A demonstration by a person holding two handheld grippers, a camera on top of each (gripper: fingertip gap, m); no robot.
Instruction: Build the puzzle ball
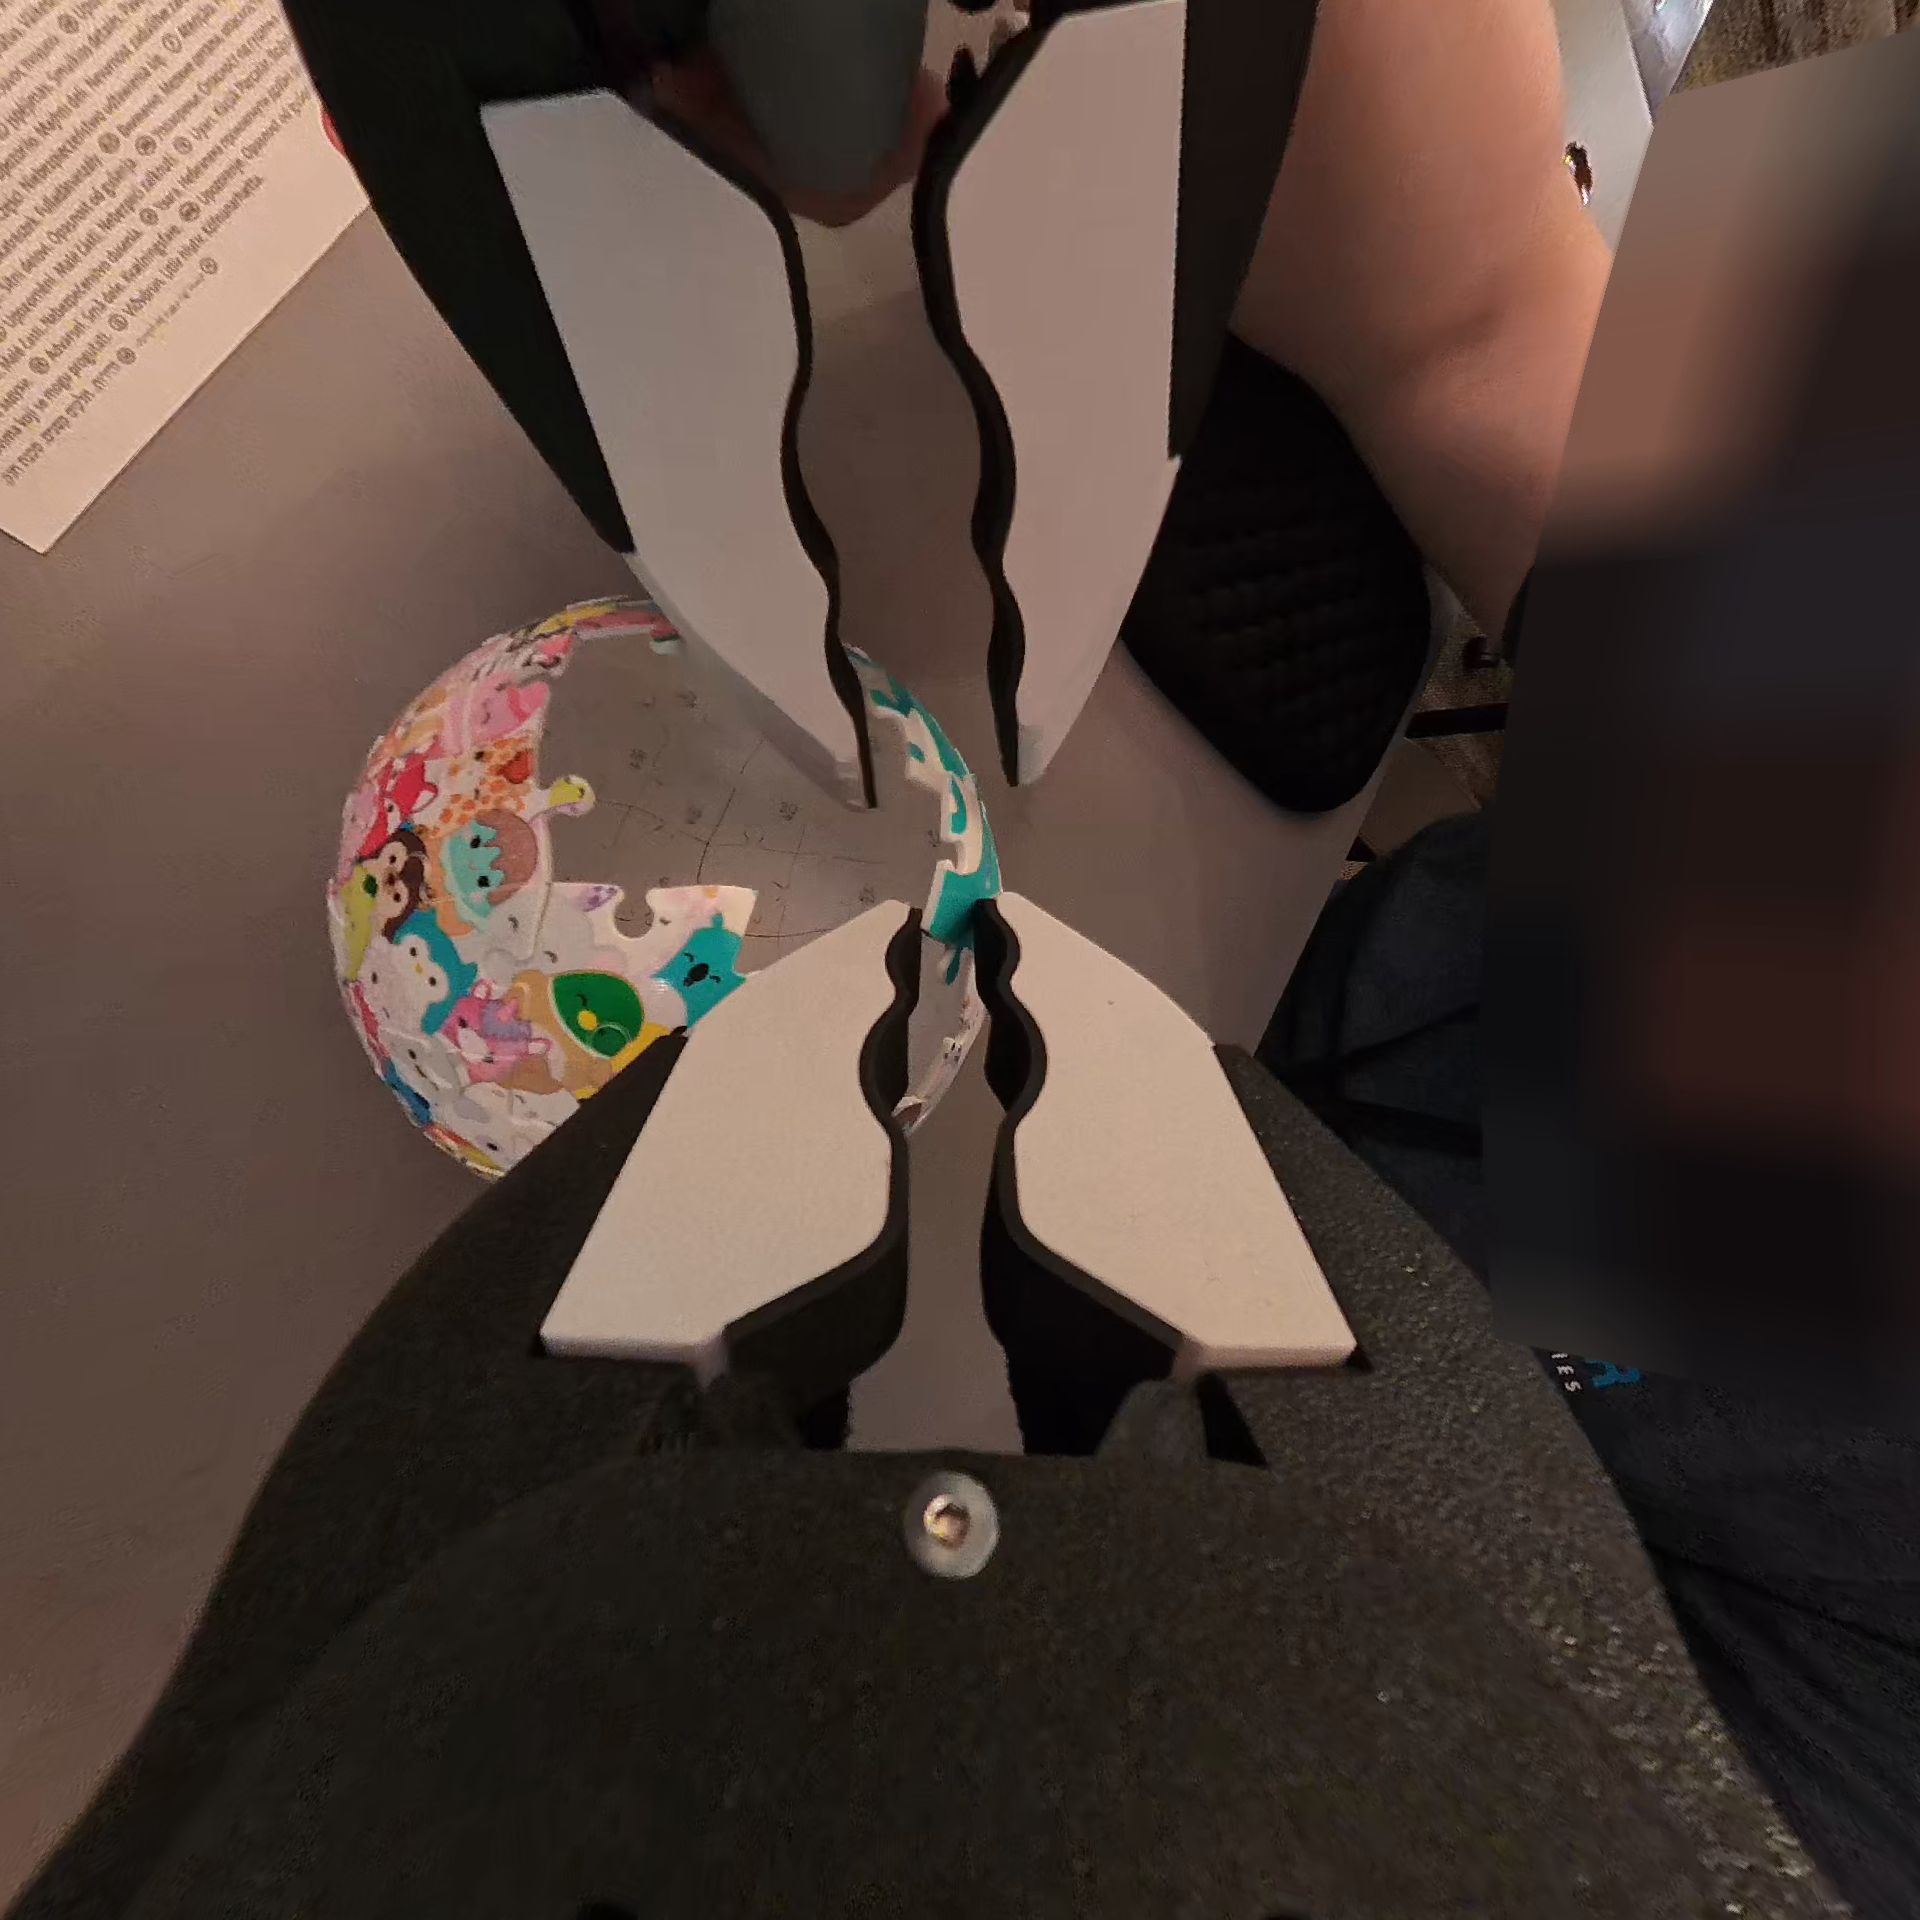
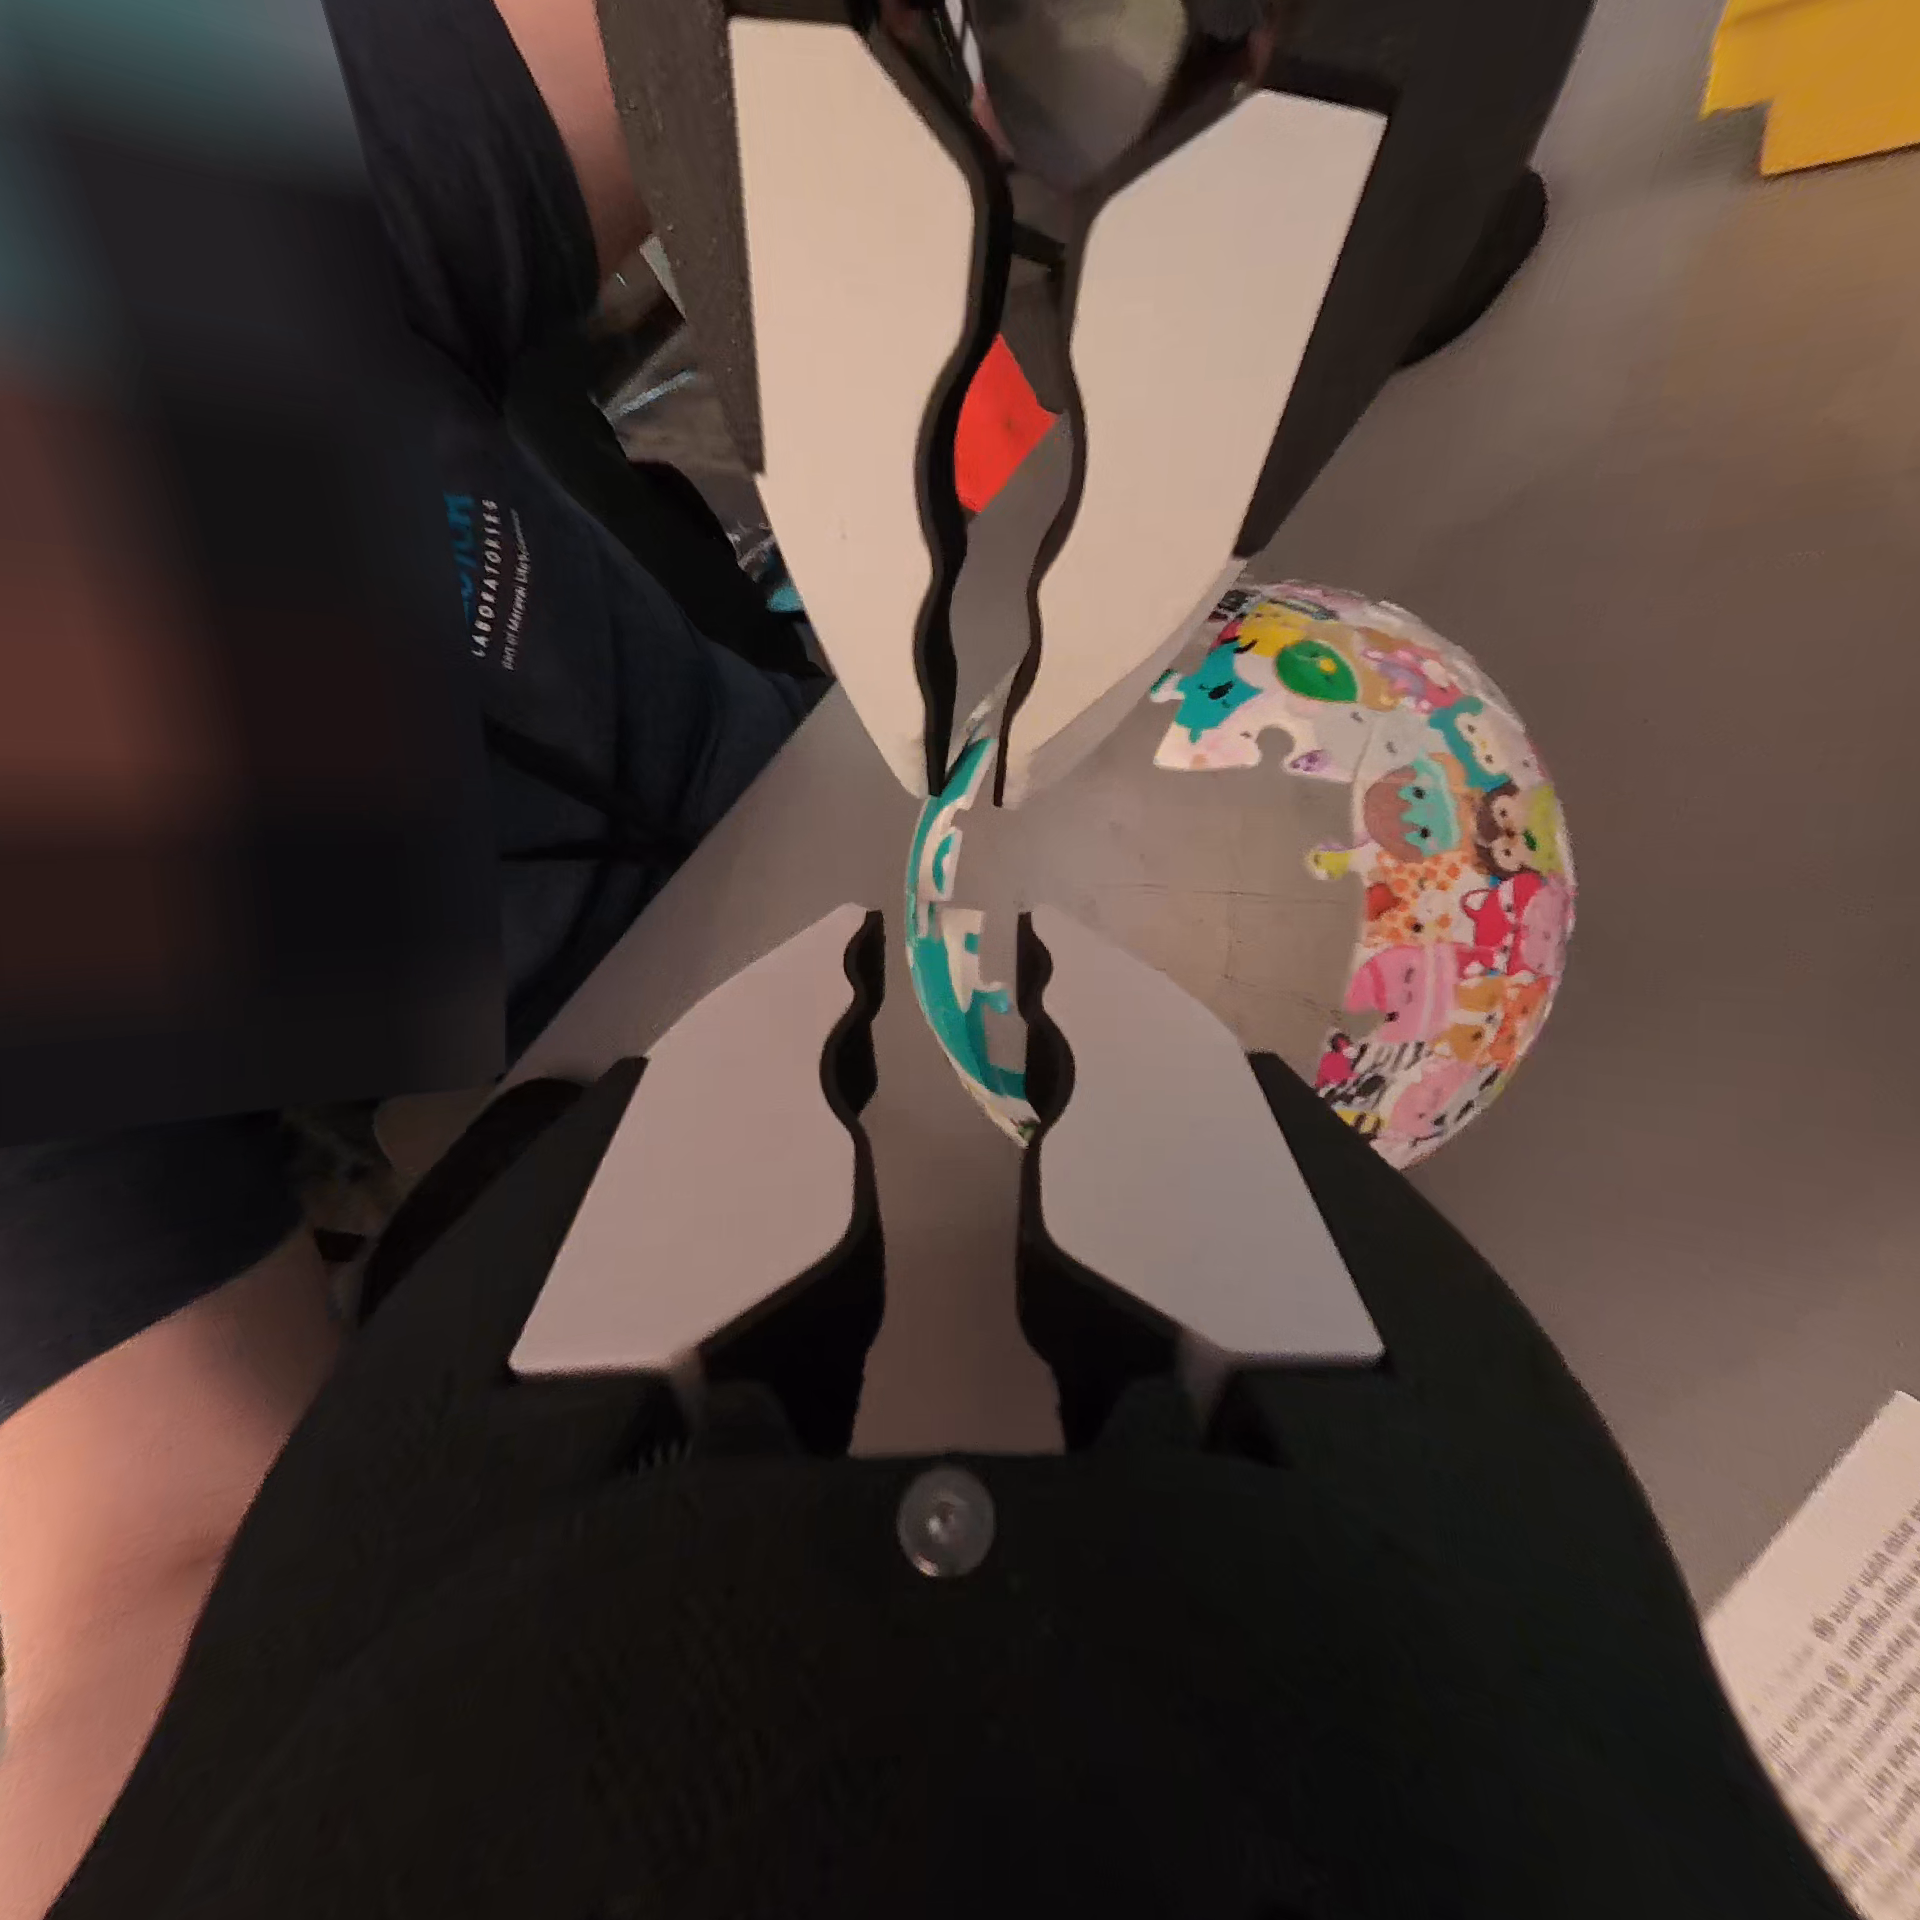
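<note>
The partly built puzzle ball (image 1: 468,914) sits on the grey table, an open shell of colourful cartoon pieces with a large gap on top. It also shows in the right wrist view (image 2: 1455,883). My left gripper (image 1: 951,920) is nearly closed, pinching the ball's teal rim (image 1: 961,883) from the near side. My right gripper (image 2: 948,925) straddles the same teal rim (image 2: 951,997) with its jaws wider apart. The two grippers face each other tip to tip; the right gripper (image 1: 940,790) shows in the left wrist view and the left gripper (image 2: 968,790) in the right wrist view.
A printed paper sheet (image 1: 125,260) lies on the table beyond the ball, also in the right wrist view (image 2: 1849,1662). A yellow object (image 2: 1829,94) and a red object (image 2: 997,416) lie farther off. The table edge, a black chair (image 1: 1278,592) and a seated person are close by. The tips of both grippers are at nearly the same place. The yellow object (image 2: 1829,94) is about 40 cm from both grippers' fingertips.
</note>
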